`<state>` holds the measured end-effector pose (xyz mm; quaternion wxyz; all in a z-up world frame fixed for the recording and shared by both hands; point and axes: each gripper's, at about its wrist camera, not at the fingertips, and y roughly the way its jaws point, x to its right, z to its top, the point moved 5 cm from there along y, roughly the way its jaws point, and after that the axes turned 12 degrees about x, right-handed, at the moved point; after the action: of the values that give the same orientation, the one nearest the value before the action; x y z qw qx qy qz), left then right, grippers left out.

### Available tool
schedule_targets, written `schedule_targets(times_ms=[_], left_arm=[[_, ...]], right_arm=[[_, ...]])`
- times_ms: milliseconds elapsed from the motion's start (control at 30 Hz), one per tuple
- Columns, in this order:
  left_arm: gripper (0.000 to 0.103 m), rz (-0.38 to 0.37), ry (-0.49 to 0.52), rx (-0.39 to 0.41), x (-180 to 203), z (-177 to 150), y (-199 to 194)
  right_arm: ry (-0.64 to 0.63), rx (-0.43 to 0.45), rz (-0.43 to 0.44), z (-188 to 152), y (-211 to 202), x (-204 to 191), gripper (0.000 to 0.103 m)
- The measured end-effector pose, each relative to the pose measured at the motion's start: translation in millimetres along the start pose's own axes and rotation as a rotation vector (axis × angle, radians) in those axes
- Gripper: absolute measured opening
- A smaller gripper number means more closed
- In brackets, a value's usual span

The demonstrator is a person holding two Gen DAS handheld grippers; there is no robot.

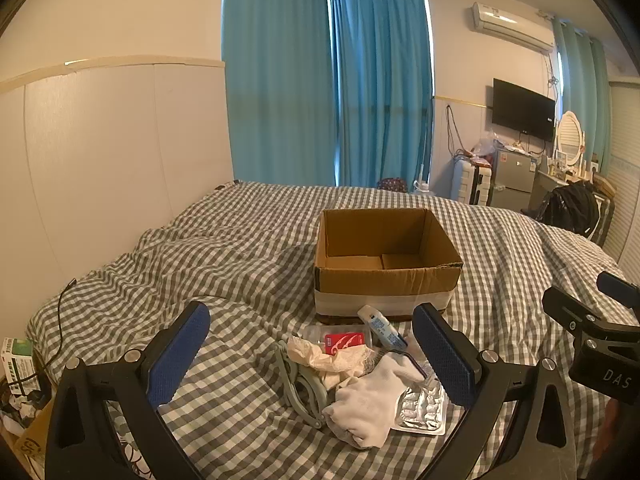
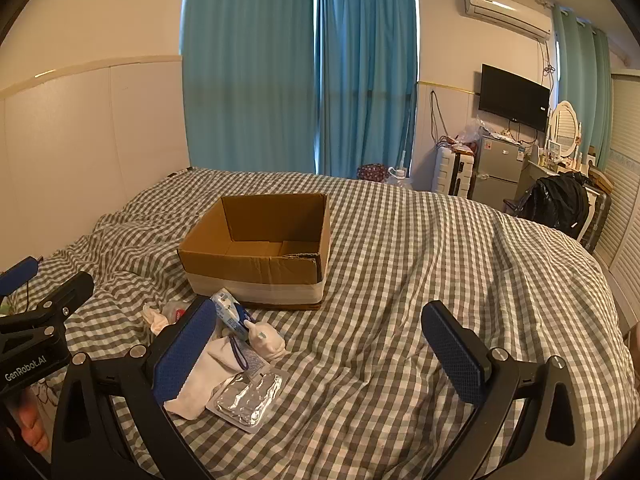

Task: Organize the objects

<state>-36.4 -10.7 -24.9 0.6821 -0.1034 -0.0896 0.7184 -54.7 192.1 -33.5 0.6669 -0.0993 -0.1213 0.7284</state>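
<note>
An open, empty cardboard box (image 1: pixel 384 276) stands on the checked bed; it also shows in the right wrist view (image 2: pixel 256 268). In front of it lies a small pile: a white sock (image 1: pixel 372 400), a silver blister pack (image 1: pixel 422 410), a white-blue tube (image 1: pixel 380 328), a red packet (image 1: pixel 344 342), a grey-green folding hanger (image 1: pixel 300 384) and crumpled cream cloth (image 1: pixel 320 356). My left gripper (image 1: pixel 316 356) is open, its fingers either side of the pile, above it. My right gripper (image 2: pixel 324 354) is open and empty, to the right of the pile; sock (image 2: pixel 208 380), blister pack (image 2: pixel 250 398) and tube (image 2: pixel 230 314) show there.
The checked duvet (image 2: pixel 440 264) is wrinkled, with folds left of the box. A white headboard wall (image 1: pixel 100 152) runs along the left. A bedside carton with medicine boxes and a black cable (image 1: pixel 24 364) sits at far left. Fridge, TV and desk stand beyond the bed's far right.
</note>
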Motion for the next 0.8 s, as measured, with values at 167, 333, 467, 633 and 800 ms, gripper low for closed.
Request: schedule_targets(times_ms=[167, 333, 467, 633, 800], left_arm=[[0.103, -0.001, 0.001, -0.002, -0.3, 0.9, 1.0], [0.103, -0.002, 0.002, -0.005, -0.9, 1.4, 2.0], [0.103, 0.002, 0.007, -0.01, -1.4, 0.6, 2.6], [0.103, 0.002, 0.007, -0.009, -2.0, 0.8, 1.8], [0.103, 0.001, 0.008, -0.007, -2.6, 0.8, 0.9]], right_arm=[[-0.001, -0.002, 0.001, 1.3, 0.0, -1.1, 0.103], [-0.004, -0.001, 0.004, 1.3, -0.8, -1.9, 0.103], [-0.003, 0.0, 0.008, 0.9, -1.4, -3.2, 0.103], [0.007, 0.0, 0.02, 1.8, -2.7, -4.7, 0.103], [-0.002, 0.001, 0.019, 3.0, -4.5, -7.0, 0.103]])
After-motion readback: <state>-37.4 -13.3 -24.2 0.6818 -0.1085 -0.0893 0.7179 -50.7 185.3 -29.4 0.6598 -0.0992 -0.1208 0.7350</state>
